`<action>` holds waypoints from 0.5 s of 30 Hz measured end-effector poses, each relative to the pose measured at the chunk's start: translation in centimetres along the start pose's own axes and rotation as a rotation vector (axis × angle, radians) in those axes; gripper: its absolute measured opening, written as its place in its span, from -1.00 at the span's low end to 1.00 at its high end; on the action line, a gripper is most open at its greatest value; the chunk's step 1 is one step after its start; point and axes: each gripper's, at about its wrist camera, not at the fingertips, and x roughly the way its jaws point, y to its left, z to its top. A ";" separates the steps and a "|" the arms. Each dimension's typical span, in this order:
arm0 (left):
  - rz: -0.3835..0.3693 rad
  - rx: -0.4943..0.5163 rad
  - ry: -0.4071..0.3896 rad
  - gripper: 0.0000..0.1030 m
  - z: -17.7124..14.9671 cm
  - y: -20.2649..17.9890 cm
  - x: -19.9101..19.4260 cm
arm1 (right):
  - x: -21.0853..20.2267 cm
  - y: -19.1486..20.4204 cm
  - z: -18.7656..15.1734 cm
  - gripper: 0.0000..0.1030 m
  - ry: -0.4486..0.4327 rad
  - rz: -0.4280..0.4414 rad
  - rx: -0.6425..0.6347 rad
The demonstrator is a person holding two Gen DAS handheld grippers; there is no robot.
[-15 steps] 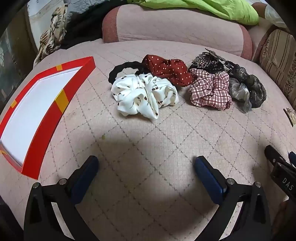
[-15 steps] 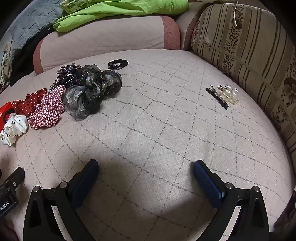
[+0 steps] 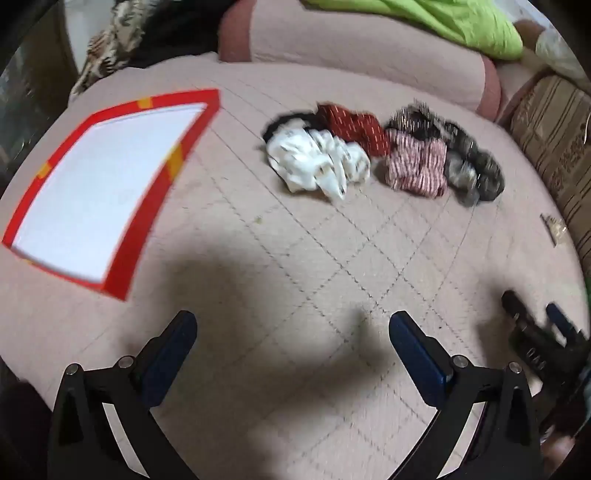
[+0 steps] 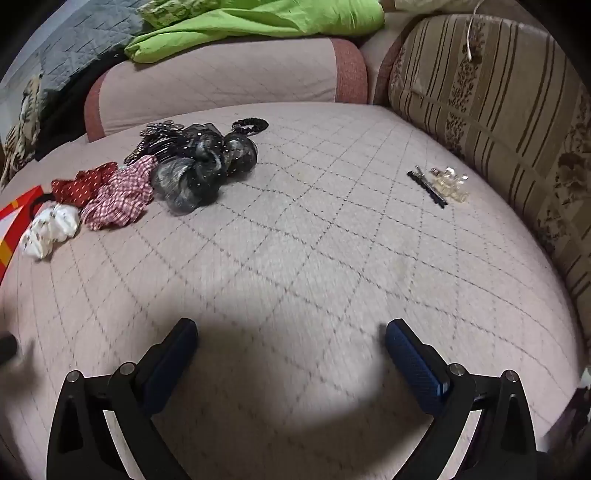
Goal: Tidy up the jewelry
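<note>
On the sofa seat (image 4: 332, 258), a cluster of scrunchies (image 4: 122, 192) serves as the landmark. A shallow box (image 3: 96, 192) lies flat on the seat well to the left of the cluster. Behind the cluster and touching it sits a toothed hair clip (image 4: 155, 142), and just behind and to the right of the cluster lies a small hair tie (image 4: 251, 124). Far to the right of the cluster, near the sofa's back cushion (image 4: 498, 122), lie a slim hair pin (image 4: 428, 184) and, just beside it on the right, a small clear clip (image 4: 450, 182). Behind the cluster rises a bolster (image 4: 221, 81) with a blanket (image 4: 258, 22) lying on top of it.
</note>
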 end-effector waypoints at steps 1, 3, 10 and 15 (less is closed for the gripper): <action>-0.013 -0.022 -0.012 1.00 0.3 0.4 -0.8 | -0.7 0.2 -0.6 0.99 -0.007 -0.012 -0.005; -0.019 -0.058 -0.044 1.00 0.1 1.2 -2.4 | -1.8 0.4 -1.3 0.99 -0.006 -0.020 -0.002; 0.059 -0.054 -0.155 1.00 0.9 1.7 -5.9 | -5.5 -0.5 -0.9 0.99 -0.059 -0.001 0.051; 0.069 -0.012 -0.276 1.00 0.7 0.9 -9.2 | -8.6 -0.1 0.4 0.99 -0.132 0.029 0.042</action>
